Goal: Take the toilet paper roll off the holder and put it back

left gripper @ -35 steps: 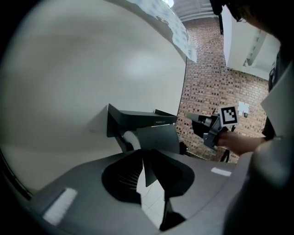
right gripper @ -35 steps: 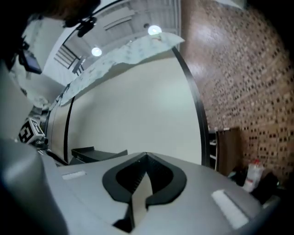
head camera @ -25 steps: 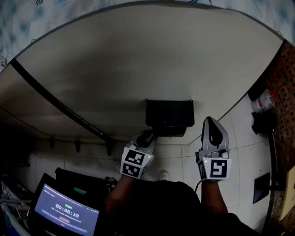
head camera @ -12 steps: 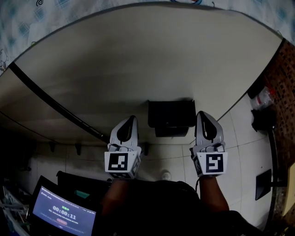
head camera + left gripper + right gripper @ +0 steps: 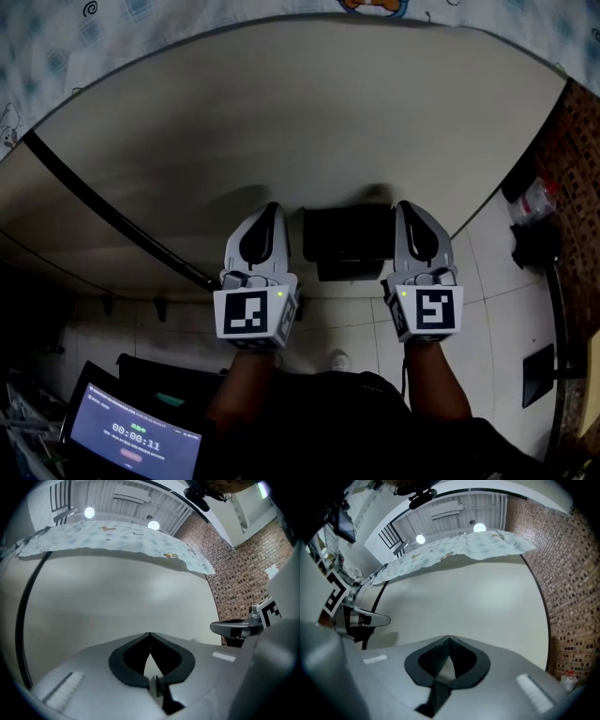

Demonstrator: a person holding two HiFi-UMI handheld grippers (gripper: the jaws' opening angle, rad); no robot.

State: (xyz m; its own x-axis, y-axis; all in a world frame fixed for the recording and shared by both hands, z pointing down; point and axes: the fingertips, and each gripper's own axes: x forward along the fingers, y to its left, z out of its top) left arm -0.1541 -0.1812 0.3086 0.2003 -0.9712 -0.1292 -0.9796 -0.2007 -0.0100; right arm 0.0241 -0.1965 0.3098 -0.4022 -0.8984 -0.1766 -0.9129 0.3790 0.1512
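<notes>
In the head view a black holder (image 5: 347, 234) juts from the pale wall, seen from above. No toilet paper roll shows in any view. My left gripper (image 5: 269, 208) is just left of the holder and points at the wall, jaws shut and empty. Just right of the holder is my right gripper (image 5: 406, 206), also shut with nothing in it. In the left gripper view the closed left gripper (image 5: 149, 633) faces bare wall, with the right gripper (image 5: 234, 627) at the edge. The right gripper view shows the right gripper (image 5: 449, 638) closed and the left gripper (image 5: 365, 619) at the far left.
A black pipe (image 5: 112, 211) runs slantwise down the wall at left. A patterned cloth (image 5: 187, 19) hangs along the wall's top. A brick wall (image 5: 581, 141) and a bottle (image 5: 536, 202) stand at right over tiled floor (image 5: 497, 272). A lit screen (image 5: 131, 441) sits bottom left.
My left gripper has drawn back from the holder's lower left corner, swung left and up beside the holder, and its jaws have closed. The right gripper has risen a little.
</notes>
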